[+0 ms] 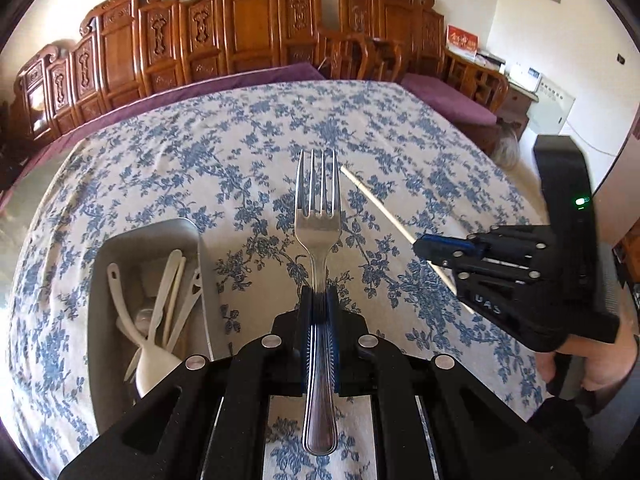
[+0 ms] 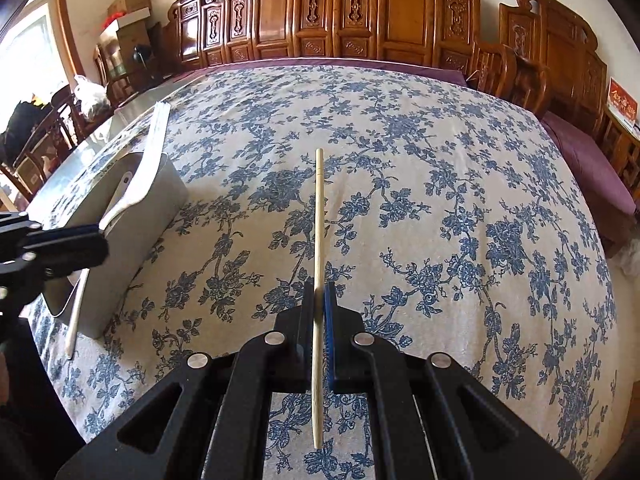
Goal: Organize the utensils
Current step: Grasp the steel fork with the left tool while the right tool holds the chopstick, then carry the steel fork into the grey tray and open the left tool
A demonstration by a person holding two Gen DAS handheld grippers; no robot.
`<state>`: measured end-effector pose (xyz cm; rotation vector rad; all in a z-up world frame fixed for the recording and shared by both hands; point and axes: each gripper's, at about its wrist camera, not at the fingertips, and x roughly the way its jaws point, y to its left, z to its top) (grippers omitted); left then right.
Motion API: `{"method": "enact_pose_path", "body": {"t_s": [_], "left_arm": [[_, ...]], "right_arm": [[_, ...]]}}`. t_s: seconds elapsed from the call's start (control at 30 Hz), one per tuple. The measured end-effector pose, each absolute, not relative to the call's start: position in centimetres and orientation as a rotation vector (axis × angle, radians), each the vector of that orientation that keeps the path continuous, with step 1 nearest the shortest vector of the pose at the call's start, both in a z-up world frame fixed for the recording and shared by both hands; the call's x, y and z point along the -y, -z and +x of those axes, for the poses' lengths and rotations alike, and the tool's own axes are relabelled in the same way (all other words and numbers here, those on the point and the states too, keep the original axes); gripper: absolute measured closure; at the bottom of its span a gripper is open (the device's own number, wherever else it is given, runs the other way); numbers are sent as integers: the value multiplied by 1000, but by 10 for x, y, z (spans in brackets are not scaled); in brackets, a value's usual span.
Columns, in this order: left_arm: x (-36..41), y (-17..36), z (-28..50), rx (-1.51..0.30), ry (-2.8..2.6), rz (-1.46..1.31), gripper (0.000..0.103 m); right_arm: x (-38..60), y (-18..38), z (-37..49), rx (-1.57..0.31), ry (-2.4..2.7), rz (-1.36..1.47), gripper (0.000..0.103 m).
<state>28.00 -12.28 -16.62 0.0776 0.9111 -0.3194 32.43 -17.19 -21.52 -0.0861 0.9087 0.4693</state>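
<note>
Several white utensils are already gathered in the grey bin (image 1: 208, 280). A fork (image 1: 318, 240) is clamped in the left tool (image 1: 318, 304) and a chopstick (image 2: 318, 240) in the right tool (image 2: 319, 300); both are judged left to be binned.

Both wrist cameras hover low over the floral tablecloth (image 1: 240, 152), facing the carved wooden screen (image 2: 360, 12), each glimpsing the other's gripper.

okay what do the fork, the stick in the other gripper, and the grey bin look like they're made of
Fork: polished metal, probably stainless steel, judging by its mirror-like glints.
Chopstick: pale and matte, likely bamboo or light wood.
Bin: smooth grey with rounded corners, probably plastic, though painted metal can't be ruled out.
</note>
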Motion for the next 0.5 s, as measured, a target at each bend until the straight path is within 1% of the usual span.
{"method": "enact_pose_path", "body": {"t_s": [0.5], "left_arm": [[68, 131, 254, -845, 274, 10, 97]], "right_arm": [[140, 194, 300, -848, -565, -109, 97]]}}
